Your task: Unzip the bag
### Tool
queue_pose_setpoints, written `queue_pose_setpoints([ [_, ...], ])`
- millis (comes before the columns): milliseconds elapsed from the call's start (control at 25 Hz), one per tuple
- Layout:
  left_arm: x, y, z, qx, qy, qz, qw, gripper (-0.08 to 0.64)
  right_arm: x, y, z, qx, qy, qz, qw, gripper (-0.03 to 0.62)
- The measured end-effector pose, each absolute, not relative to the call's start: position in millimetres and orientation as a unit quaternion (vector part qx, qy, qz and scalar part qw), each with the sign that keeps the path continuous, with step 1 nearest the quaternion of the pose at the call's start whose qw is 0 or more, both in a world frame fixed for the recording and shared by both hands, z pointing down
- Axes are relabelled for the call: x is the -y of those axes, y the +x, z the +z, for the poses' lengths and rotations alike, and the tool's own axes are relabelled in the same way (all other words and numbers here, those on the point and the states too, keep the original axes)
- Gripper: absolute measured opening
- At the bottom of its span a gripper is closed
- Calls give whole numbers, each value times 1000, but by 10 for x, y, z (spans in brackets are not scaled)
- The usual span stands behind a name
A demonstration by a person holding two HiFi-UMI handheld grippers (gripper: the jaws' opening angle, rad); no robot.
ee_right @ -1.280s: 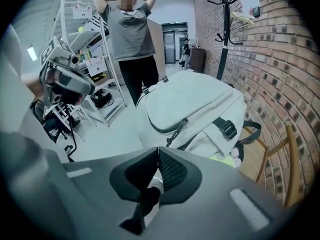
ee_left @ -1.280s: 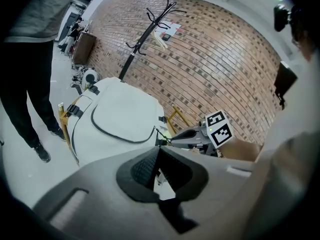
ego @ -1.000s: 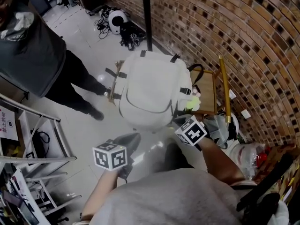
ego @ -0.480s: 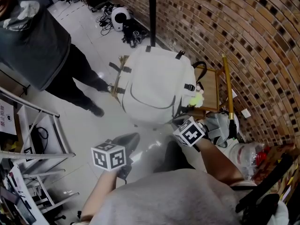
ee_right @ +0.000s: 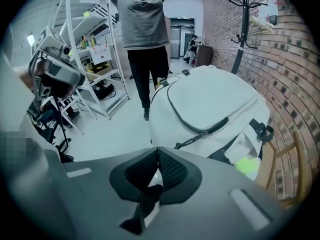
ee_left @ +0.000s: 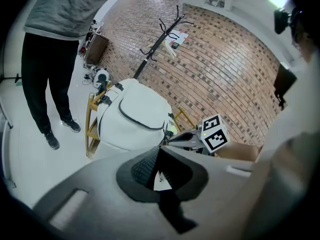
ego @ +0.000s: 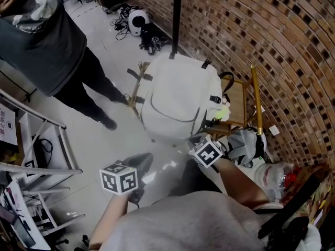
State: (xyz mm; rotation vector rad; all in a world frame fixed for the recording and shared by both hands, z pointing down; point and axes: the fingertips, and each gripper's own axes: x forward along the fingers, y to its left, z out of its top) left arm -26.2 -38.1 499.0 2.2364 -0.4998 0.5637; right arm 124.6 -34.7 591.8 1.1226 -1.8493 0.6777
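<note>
A bystander in dark trousers (ego: pixel 78 82) stood on the floor at the left. The left tool (ee_left: pixel 159 152) had its jaws together with nothing between them, held short of the pale grey fabric backpack (ego: pixel 178 101). The backpack stood upright on a small wooden chair (ego: pixel 236 106), against the chair's back edge near the brick wall (ego: pixel 272 46), its dark curved zip (ee_right: pixel 200 129) fully done up. The right tool (ee_right: pixel 158 152) was likewise pressed together and empty, aimed at the thin dark zip pull (ee_right: pixel 189 142). The pull looked small and floppy, so a pinch could slip off it. Tugging without the other tool bracing the soft bag would probably drag it off the chair's front edge.
</note>
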Motion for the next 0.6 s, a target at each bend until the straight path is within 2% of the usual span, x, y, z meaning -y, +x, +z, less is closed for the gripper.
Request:
queue_pose_setpoints([
  [600,535,-285,4999,209,871,222,386,2,507,887,5924,762,391,246,454,5],
])
